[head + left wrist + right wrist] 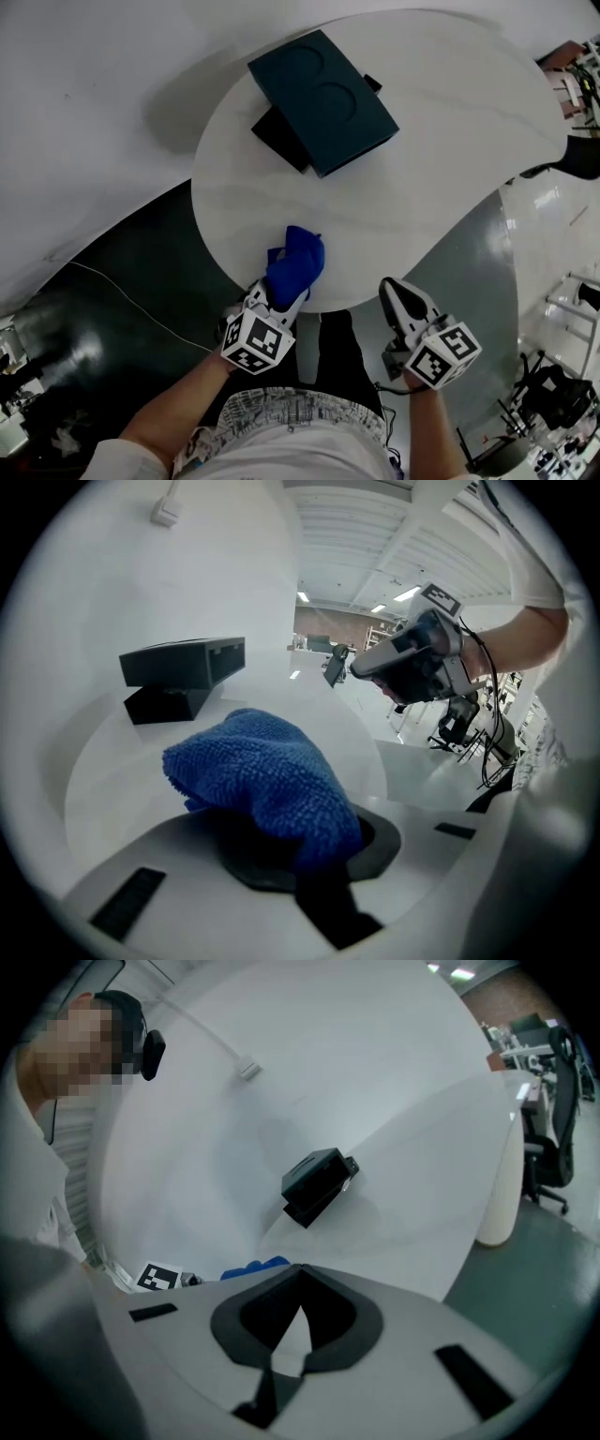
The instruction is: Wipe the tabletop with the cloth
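Note:
A bunched blue cloth rests on the near edge of the round white tabletop. My left gripper is shut on the cloth, which spills out over its jaws. My right gripper hangs just off the table's near edge, to the right of the cloth, shut with nothing between its jaws. From the right gripper view the tabletop stretches ahead and a bit of the cloth shows at the left.
A dark teal box lies on a smaller black block at the far side of the table; both show in the left gripper view and right gripper view. Dark floor surrounds the table. Office chairs stand at the right.

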